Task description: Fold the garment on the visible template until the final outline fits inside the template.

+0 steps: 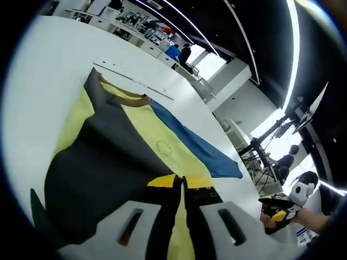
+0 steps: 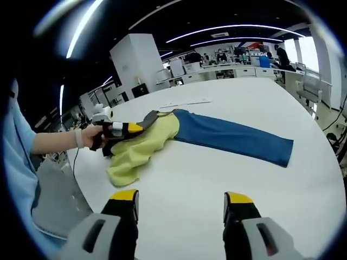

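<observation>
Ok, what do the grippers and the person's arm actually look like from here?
The right gripper has two black jaws with yellow tips on pale grey, slotted bodies. The left gripper has the same build; in the right gripper view it shows black, yellow and white. The person wears a light blue short sleeve and a pale wristband.

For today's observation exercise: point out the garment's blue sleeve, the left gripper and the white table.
blue sleeve (image 2: 233, 136), right gripper view, middle of the sleeve.
left gripper (image 1: 183, 187), left gripper view, between its yellow-tipped jaws, closed on fabric.
white table (image 2: 217, 173), right gripper view, bare top.
</observation>
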The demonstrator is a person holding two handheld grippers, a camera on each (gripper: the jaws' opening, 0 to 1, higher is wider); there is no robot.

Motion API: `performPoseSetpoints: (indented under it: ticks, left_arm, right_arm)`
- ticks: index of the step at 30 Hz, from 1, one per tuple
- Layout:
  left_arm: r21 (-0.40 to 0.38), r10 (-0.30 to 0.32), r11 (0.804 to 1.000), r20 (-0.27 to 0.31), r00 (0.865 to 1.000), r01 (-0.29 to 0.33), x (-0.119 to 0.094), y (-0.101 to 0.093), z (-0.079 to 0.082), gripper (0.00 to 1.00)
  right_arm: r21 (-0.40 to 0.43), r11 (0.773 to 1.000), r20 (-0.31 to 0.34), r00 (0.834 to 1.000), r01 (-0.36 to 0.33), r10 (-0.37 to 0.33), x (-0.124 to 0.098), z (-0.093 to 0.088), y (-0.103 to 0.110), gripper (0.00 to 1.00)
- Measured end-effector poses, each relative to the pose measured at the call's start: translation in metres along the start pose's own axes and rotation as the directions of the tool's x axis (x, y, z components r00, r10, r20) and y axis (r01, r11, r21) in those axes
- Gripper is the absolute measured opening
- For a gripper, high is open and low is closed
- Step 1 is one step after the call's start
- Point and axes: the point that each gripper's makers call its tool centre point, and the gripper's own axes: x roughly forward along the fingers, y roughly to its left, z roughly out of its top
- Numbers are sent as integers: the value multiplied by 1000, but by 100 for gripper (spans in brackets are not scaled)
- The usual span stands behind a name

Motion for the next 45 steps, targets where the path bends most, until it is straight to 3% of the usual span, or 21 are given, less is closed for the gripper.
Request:
performPoseSetpoints:
  ticks: [5,9,16,21,24,31,35,36,45]
  left_arm:
    - [43,-3,999,-26,1000,4,6,-2,-11,0]
    - [47,-7,999,-29,1000,9,6,0,-11,1]
    - [29,-66,997,-14,998,66,-2,-15,0,15]
    - [91,-122,988,-20,992,123,-12,-30,2,35]
    - [170,-109,979,-10,994,109,-17,-28,7,45]
    - [235,-123,965,-2,992,120,-30,-32,14,64]
    - [278,-114,955,11,993,106,-35,-28,20,86]
    - [310,-116,945,12,993,106,-36,-28,22,90]
    - [376,-99,920,-53,994,112,-48,-17,16,99]
  right_arm:
    - [-2,1000,-1,1000,1,-1,-1,0,0,62]
    - [1,1000,3,1000,2,-2,-2,1,-1,62]
    - [4,1000,9,1000,3,-3,-3,1,1,62]
    - [1,1000,7,1000,1,-1,-2,2,3,62]
    - [0,1000,10,1000,-3,3,-1,3,6,62]
    - [-8,1000,8,1000,-6,6,0,4,7,62]
    - [-13,1000,11,1000,-8,8,0,7,8,63]
    - [-16,1000,11,1000,-8,8,0,7,9,63]
    - [-25,1000,9,1000,-12,12,1,11,10,63]
